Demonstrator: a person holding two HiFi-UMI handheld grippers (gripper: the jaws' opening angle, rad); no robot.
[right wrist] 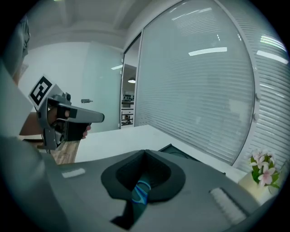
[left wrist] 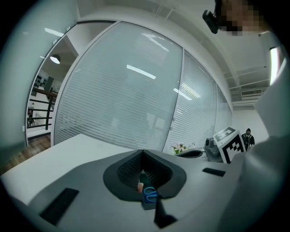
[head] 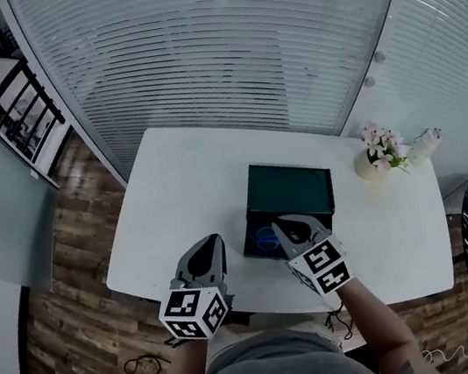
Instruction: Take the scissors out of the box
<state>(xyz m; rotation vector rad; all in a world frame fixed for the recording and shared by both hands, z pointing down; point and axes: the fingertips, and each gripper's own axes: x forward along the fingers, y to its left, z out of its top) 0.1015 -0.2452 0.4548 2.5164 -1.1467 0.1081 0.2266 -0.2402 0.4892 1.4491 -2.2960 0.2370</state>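
We see a white table [head: 177, 191] in the middle of the head view, with a dark green box [head: 292, 188] lying open a little right of its centre. The scissors [head: 267, 239] are inside the box, at its lower left corner, and only their blue handle loops stand out against the dark interior.

The left gripper [head: 210, 241] sits in the lower middle of the frame, just left of the box and apart from it. In its own view the jaws are pressed together at the tips with nothing pinched between them. The blue loops show through the opening below the tips.

The right gripper [head: 283, 222] is just right of the scissors, with its tips over the lower edge of the box. Its jaws are also pressed together and pinch nothing. A blue loop appears through the gap beneath them. We cannot tell whether the tips touch the box.

A small pot of pink flowers [head: 379, 153] stands near the table's upper right corner, well apart from both grippers.
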